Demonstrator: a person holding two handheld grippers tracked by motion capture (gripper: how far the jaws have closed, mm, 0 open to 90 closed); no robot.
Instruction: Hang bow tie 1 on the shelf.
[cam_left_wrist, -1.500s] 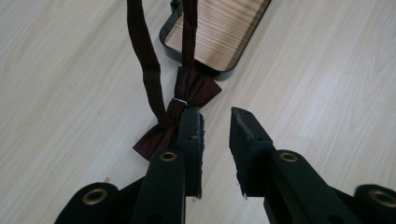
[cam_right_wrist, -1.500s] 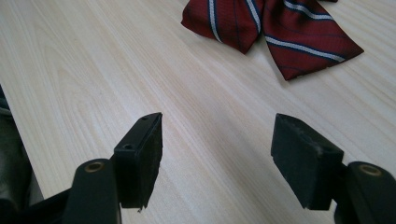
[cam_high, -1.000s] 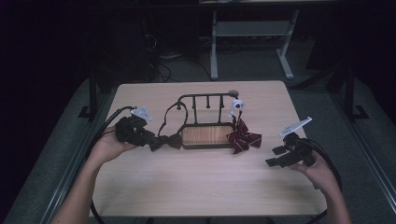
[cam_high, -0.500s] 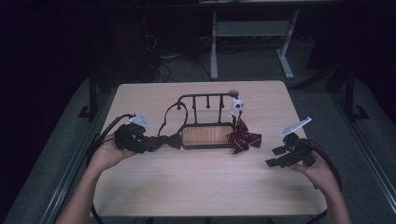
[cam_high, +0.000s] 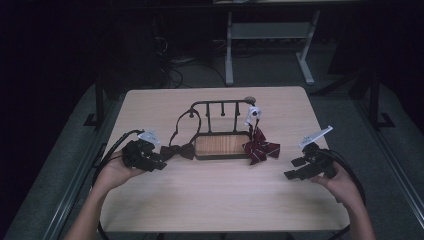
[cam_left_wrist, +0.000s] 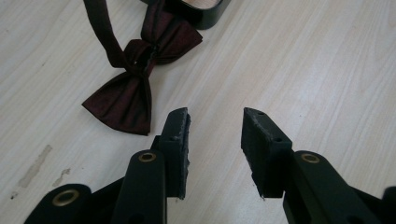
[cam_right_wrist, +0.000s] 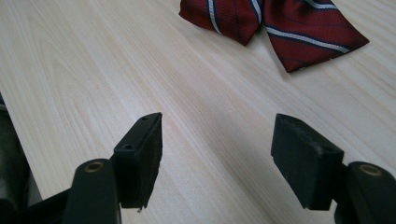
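Maroon bow tie (cam_left_wrist: 135, 77) beside opening left tongs (cam_left_wrist: 215, 140).

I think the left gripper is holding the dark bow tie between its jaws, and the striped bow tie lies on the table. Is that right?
Not quite. The left gripper holds nothing: the left gripper view shows its jaws apart, having just been opening, over bare table, with the dark bow tie lying beside them. The striped bow tie does lie there.
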